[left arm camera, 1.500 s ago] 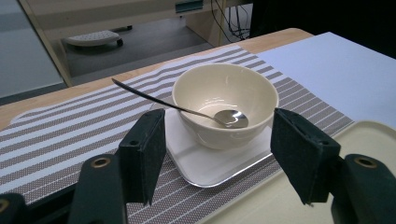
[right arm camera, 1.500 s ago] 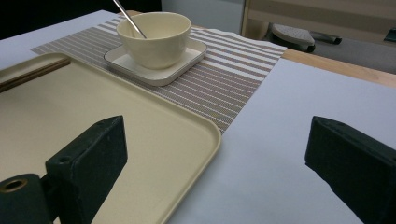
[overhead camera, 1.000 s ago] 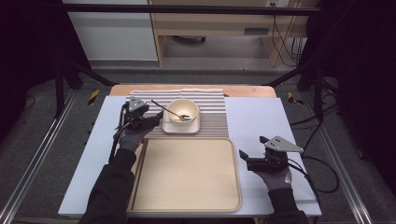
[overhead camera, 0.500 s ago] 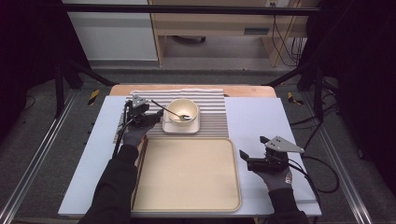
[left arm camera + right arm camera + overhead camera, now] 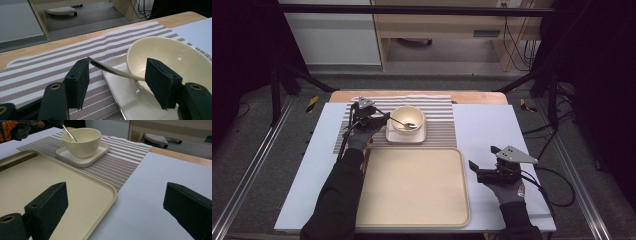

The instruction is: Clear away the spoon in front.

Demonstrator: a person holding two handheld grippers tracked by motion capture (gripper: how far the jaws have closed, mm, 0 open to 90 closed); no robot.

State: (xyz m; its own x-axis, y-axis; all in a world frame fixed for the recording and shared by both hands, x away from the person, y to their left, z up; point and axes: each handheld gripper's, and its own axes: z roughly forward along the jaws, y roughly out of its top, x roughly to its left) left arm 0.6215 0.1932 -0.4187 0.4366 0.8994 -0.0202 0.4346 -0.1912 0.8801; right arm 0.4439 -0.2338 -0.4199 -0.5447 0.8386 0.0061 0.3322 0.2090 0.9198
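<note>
Spoon handle juts from the bowl at frame centre, between the left gripper's spread, just-narrowing jaws, pads not yet pressing. Advisable: centre the pads on the handle, then close squarely. Right gripper rests spread, lower right.

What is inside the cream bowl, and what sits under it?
A metal spoon leans inside the bowl, its handle sticking out over the rim between the open jaws of the left gripper. Under the bowl sits a square cream plate on the striped mat. The bowl's footing is hidden.
</note>
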